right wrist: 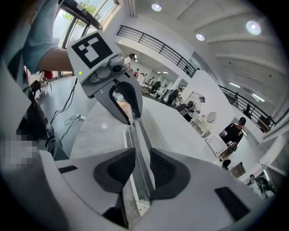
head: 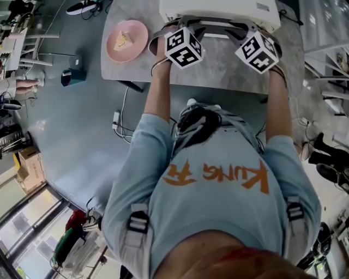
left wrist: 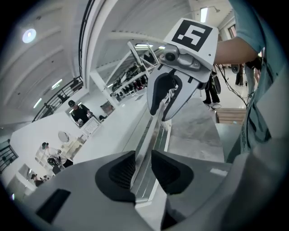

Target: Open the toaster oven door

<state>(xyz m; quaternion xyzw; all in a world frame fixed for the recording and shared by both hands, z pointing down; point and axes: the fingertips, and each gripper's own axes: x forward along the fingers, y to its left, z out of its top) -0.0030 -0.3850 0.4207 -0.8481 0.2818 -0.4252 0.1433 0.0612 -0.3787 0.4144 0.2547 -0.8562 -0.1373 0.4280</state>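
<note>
Jaws of the left gripper (left wrist: 143,169) and the right gripper (right wrist: 142,169) stood slackened. Each straddled the door handle (left wrist: 152,135) without pinching it, one near either end, likely so that the pull stayed even. Both tilted downward, which fitted a door hinged at its bottom and, by my reading, already swung down toward the person. Beyond them sat the white oven (head: 218,8) at the table's (head: 218,73) far edge. A pink plate (head: 127,39) lay far left, out of the way.

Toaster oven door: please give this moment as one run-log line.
left claw: open, astride door handle | right claw: open, astride same handle | toaster oven: behind both claws
</note>
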